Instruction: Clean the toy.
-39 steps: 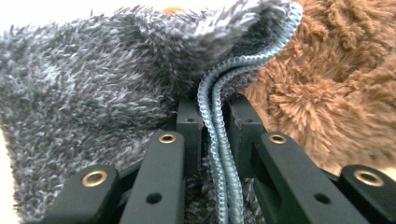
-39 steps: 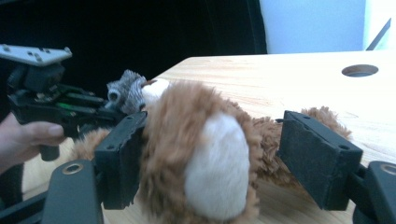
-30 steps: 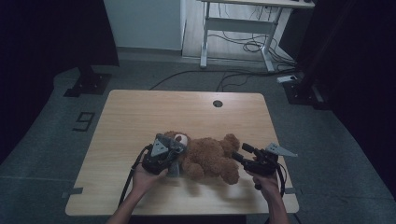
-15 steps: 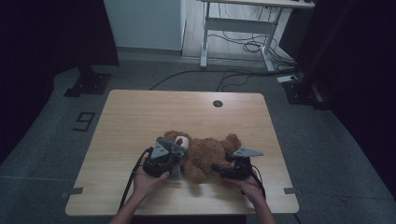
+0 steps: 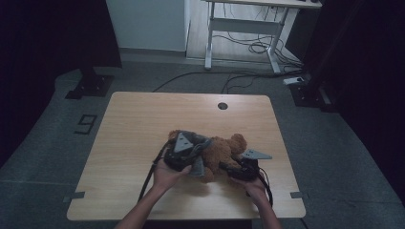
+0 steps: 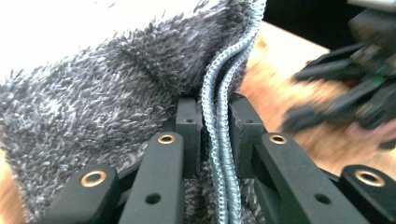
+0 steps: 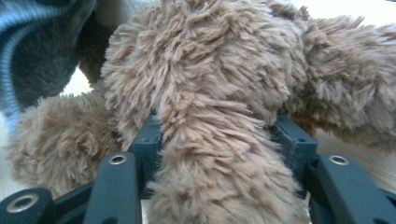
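A brown teddy bear (image 5: 224,149) lies near the front of the wooden table (image 5: 143,119). My left gripper (image 5: 197,166) is over the bear's left part, shut on the ribbed hem (image 6: 219,93) of a grey fuzzy garment (image 6: 116,93) that drapes over the bear. My right gripper (image 5: 228,168) comes in from the bear's right. Its jaws have just been closing, and its pads (image 7: 150,140) now press both sides of a furry bear limb (image 7: 219,154). The grey garment (image 7: 37,46) also appears at the upper left of the right gripper view.
The person's hands and forearms enter from the table's front edge. A small round hole (image 5: 222,105) sits near the table's far edge. On the floor beyond stand a desk frame (image 5: 239,33), loose cables (image 5: 248,47) and a black stand base (image 5: 88,86).
My right gripper moved left to the bear and its jaws narrowed onto the limb. My left gripper lifted and shifted right with the grey garment in it.
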The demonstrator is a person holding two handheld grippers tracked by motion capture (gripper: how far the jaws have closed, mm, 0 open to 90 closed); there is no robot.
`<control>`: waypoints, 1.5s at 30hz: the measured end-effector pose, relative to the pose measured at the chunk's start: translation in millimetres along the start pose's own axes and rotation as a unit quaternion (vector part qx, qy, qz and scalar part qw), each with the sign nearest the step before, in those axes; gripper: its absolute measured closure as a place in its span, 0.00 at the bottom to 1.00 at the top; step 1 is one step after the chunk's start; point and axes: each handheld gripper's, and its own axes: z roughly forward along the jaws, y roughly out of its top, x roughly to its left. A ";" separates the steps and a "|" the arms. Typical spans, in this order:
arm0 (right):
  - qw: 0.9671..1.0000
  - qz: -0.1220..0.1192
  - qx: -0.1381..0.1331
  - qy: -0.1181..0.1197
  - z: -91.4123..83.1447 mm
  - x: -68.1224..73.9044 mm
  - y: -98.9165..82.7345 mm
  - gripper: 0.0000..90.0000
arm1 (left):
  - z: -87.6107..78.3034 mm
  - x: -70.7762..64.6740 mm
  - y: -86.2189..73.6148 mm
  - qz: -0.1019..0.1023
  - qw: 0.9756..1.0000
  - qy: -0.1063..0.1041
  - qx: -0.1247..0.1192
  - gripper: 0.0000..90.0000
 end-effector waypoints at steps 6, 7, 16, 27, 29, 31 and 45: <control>1.000 0.007 -0.007 -0.002 -1.5 -0.8 -0.7 0.56 | 51.1 -32.8 13.1 0.029 0.998 -0.030 0.047 0.85; 1.000 0.010 -0.009 -0.002 -1.7 -1.4 -1.0 0.57 | 56.1 -33.6 10.5 0.031 0.998 -0.027 0.051 0.85; 1.000 0.012 -0.014 0.004 -2.0 -6.8 -3.9 0.60 | 28.4 -1.6 -9.0 0.013 0.999 0.032 0.041 0.86; 1.000 0.012 -0.015 0.004 -2.4 -7.6 -4.4 0.60 | -27.6 54.3 -17.0 -0.036 0.996 0.085 0.006 0.86; 1.000 0.011 -0.016 0.005 -1.7 -7.1 -4.4 0.60 | -26.4 61.7 -24.6 -0.042 0.995 0.093 0.015 0.86; 1.000 0.010 -0.016 0.005 -1.6 -7.1 -4.3 0.60 | -26.1 69.4 -32.1 -0.049 0.992 0.113 0.024 0.86; 1.000 0.015 -0.018 0.000 0.2 -9.3 -5.1 0.61 | -5.0 103.9 -89.0 -0.133 0.981 0.100 0.096 0.86</control>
